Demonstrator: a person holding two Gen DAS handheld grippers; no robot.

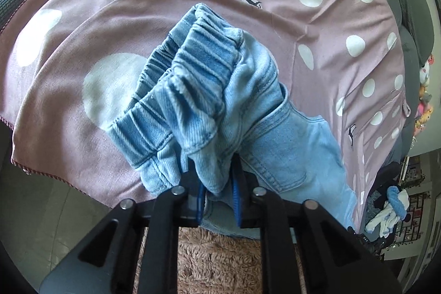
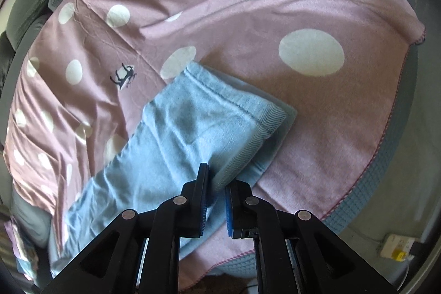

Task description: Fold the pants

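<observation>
Pants (image 1: 209, 101): light blue denim, lying on the polka-dot blanket (image 1: 317, 26); the elastic waistband (image 1: 204, 51) is bunched and raised above the blanket.
Left gripper (image 1: 219, 183): clenched on a fold of the pants just below the waistband; denim fills the gap between the blue pads.
Right gripper (image 2: 217, 183): clamped on the edge of the pant-leg end (image 2: 220, 112), near the hem; that end sits lifted slightly off the blanket.
Pant leg: runs from the right gripper toward the lower left edge of the blanket in the right wrist view.
Polka-dot blanket: mauve with white dots, spread over a grey sofa (image 2: 386, 183).
Rug (image 1: 215, 261): shaggy tan, below the blanket's near edge.
Power strip (image 2: 397, 245): on the floor, well apart from the blanket.
</observation>
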